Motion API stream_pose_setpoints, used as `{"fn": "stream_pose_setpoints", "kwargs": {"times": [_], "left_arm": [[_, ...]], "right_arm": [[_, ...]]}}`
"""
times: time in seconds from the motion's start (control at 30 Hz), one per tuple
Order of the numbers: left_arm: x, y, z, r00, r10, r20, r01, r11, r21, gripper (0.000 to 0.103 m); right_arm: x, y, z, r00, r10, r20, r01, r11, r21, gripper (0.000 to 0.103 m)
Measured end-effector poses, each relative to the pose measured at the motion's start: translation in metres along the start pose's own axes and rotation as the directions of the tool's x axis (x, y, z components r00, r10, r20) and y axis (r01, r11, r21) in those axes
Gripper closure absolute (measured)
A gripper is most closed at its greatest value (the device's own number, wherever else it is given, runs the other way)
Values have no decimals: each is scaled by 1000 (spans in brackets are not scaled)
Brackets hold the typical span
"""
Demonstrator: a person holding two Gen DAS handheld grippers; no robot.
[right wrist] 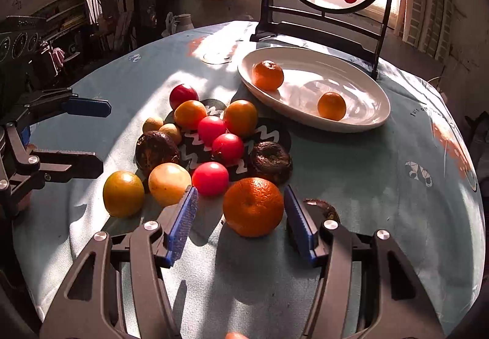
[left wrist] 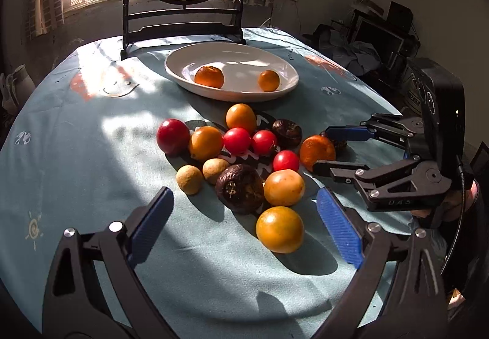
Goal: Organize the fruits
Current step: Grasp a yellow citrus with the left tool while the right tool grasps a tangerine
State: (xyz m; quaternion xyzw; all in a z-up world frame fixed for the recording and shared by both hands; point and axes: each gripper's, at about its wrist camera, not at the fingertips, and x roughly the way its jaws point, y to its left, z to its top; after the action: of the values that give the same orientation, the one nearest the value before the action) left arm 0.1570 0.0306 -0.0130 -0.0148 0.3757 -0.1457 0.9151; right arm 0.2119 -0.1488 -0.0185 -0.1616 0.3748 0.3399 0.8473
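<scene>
1. The right claw (right wrist: 240, 216) stood apart, its blue pads on either side of a mandarin (right wrist: 253, 206) near the bench's right edge; whether a pad touched it could not be told.
2. The left claw (left wrist: 244, 226) was also apart and empty, low over the bench (left wrist: 76, 155) near its near edge, with a yellow-orange fruit (left wrist: 280, 229) lying between its fingers, closer to the right one.
3. The loose fruits, red, orange, yellow, tan and dark wrinkled ones, lay clustered at the bench's middle on a patterned mat (right wrist: 269, 132).
4. A white oval plate (left wrist: 232, 48) toward the far edge held two oranges, well apart.
5. A framed painting stand (left wrist: 183, 12) stood behind the plate.
</scene>
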Motion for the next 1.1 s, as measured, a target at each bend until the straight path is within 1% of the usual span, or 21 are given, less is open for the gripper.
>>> {"fn": "stream_pose_setpoints", "kwargs": {"times": [0.1, 0.27, 0.33, 0.37, 0.4, 0.57, 0.63, 0.67, 0.7, 0.73, 0.77, 0.8, 0.83, 0.9, 1.0, 1.07, 1.1], "left_arm": [[2, -6, -4, 1000, 10, -15, -9, 999, 37, 7], [4, -11, -9, 999, 6, -38, -3, 998, 67, 7], [6, -13, -10, 999, 7, -48, -3, 997, 81, 7], [7, -14, -11, 999, 10, -51, -6, 996, 90, 8], [8, -16, -12, 998, 9, -55, -3, 995, 98, 8], [11, -23, -16, 996, -16, -87, 28, 991, 130, 13], [13, -25, -18, 995, -21, -102, 35, 990, 140, 18], [15, -26, -19, 994, -20, -111, 36, 989, 144, 21], [17, -26, -19, 992, -20, -121, 38, 989, 145, 26], [19, -26, -20, 991, -23, -133, 42, 989, 144, 36], [20, -27, -21, 989, -29, -146, 50, 989, 141, 42], [23, -26, -22, 987, -35, -159, 58, 989, 138, 52], [25, -26, -22, 985, -38, -169, 61, 989, 136, 56], [26, -26, -23, 984, -36, -175, 60, 989, 135, 56], [28, -26, -22, 983, -42, -178, 66, 989, 133, 56], [30, -26, -23, 981, -43, -187, 68, 989, 132, 61], [31, -26, -22, 981, -43, -187, 69, 989, 132, 62]], "right_arm": [[7, 2, -2, 999, -40, -19, 40, 999, -20, 44], [12, -1, -4, 997, -66, -31, 66, 998, -19, 44], [13, 0, -4, 996, -79, -28, 78, 997, -27, 47], [14, 0, -4, 995, -97, -26, 96, 995, -33, 52], [14, 0, -4, 994, -111, -26, 110, 993, -36, 55], [17, 2, -4, 990, -135, -27, 134, 989, -57, 55], [17, 2, -4, 990, -136, -25, 134, 989, -56, 56], [17, 1, -4, 990, -137, -23, 136, 989, -53, 58], [16, 1, -4, 990, -136, -22, 135, 990, -50, 59], [15, -1, -4, 991, -131, -21, 130, 991, -43, 59], [14, -2, -4, 993, -120, -20, 119, 992, -28, 59], [13, -5, -3, 994, -104, -18, 104, 995, -8, 59], [11, -7, -2, 996, -84, -13, 85, 996, 17, 59], [7, -10, -1, 998, -57, 0, 57, 997, 46, 59], [4, -10, 0, 998, -57, 13, 56, 997, 52, 59], [3, -9, 0, 998, -56, 20, 55, 997, 53, 59], [3, -9, 0, 998, -54, 23, 53, 997, 55, 59]]}}
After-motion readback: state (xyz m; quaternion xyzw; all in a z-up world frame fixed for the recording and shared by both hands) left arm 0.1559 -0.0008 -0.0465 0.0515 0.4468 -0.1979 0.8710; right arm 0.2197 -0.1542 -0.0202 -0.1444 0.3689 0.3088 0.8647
